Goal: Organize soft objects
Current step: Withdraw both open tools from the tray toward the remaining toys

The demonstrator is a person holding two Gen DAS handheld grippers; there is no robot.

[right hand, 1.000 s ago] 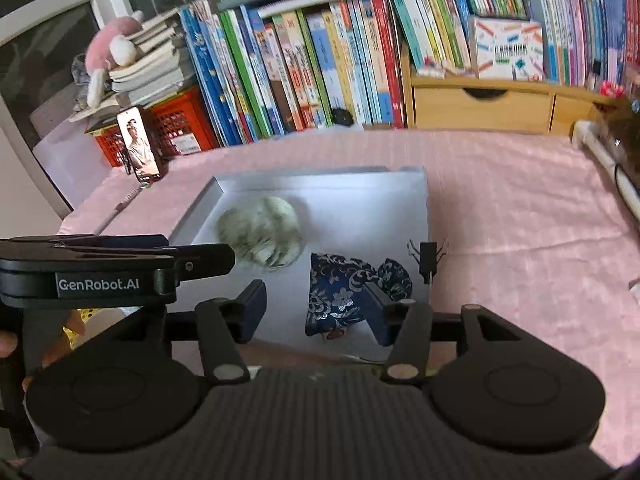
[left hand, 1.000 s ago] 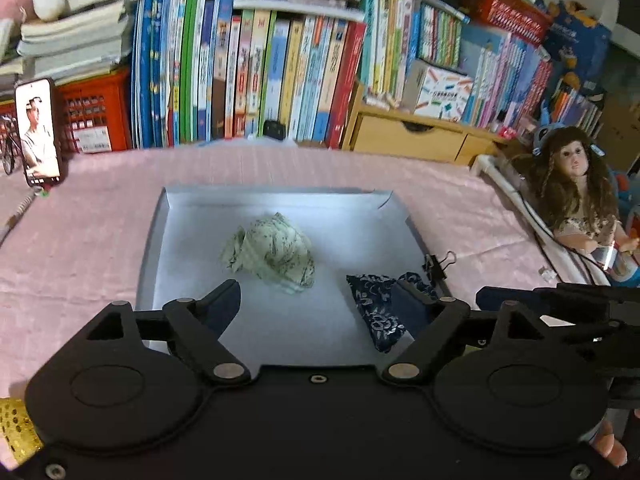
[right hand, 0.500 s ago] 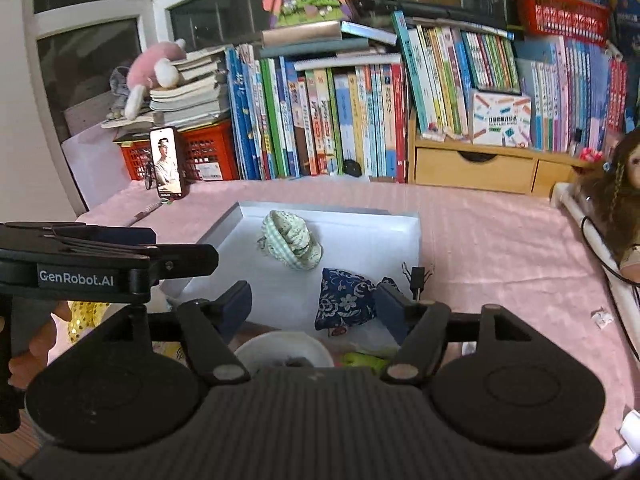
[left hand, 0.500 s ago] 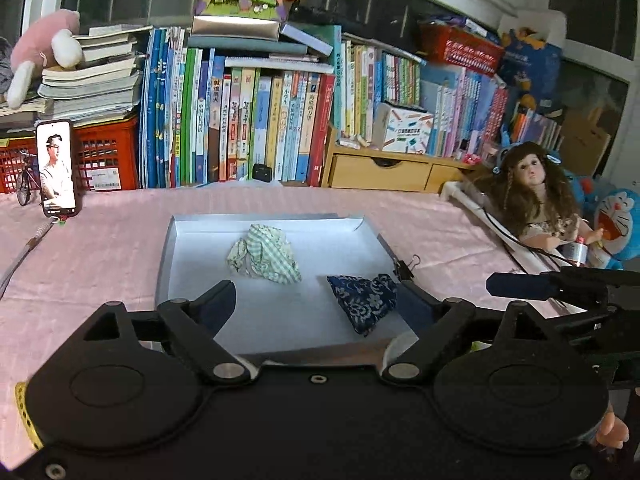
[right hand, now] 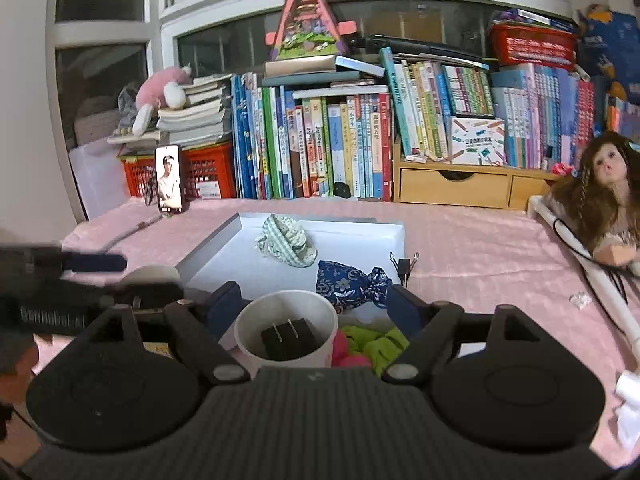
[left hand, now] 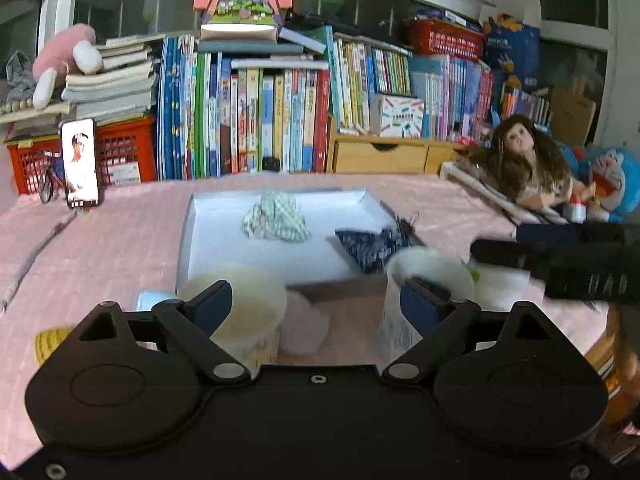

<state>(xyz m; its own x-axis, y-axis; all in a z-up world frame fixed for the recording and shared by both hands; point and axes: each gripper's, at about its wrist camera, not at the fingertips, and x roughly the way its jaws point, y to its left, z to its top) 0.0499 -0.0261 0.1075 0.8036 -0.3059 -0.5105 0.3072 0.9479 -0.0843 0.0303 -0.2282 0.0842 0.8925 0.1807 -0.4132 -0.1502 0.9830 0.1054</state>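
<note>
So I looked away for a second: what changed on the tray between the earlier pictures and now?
Both grippers pulled back from the white tray, bringing a white paper cup into view. The left gripper and right gripper have just been opening, and neither grips anything. The green checked cloth bundle and dark blue floral pouch stayed in the tray.

A green-and-white checked cloth [right hand: 286,240] and a navy pouch with a pale floral print [right hand: 352,284] lie in a white tray [right hand: 360,236] on a pink tabletop [right hand: 480,248]. A white cup [right hand: 286,334] holds a black plug; beside it, lime-green and hot-pink fabric [right hand: 372,346].
</note>
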